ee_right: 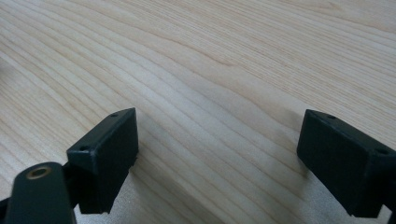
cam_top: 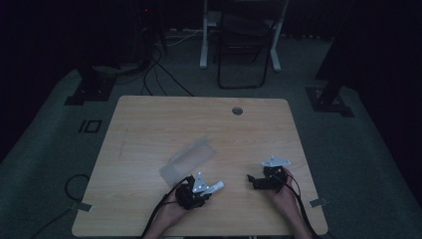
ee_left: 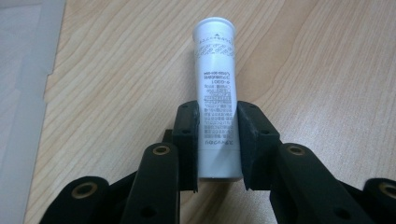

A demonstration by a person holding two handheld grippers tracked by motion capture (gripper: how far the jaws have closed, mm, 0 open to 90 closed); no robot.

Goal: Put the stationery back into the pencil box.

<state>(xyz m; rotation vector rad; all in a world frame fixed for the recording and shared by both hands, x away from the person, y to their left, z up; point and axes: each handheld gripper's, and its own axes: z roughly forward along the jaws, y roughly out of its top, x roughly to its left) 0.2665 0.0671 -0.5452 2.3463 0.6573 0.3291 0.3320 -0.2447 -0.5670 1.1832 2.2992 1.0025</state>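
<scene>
Left gripper (ee_left: 217, 140): lower centre of the frame, jaws clamped on the tube (ee_left: 215, 93).
Tube: white, sticking out past the jaws, over the table (ee_left: 327, 70).
Right gripper (ee_right: 217, 149): jaws wide apart, bare wood between.
Sleeve (cam_top: 189, 160): clear, mid-table, upper left of the left gripper.

Small print on the white tube (ee_left: 217, 100) is too blurred to read, its lower sides are hidden between black jaws, and a translucent plastic sheet (ee_left: 21, 93) is cut off at the picture's left edge.
</scene>
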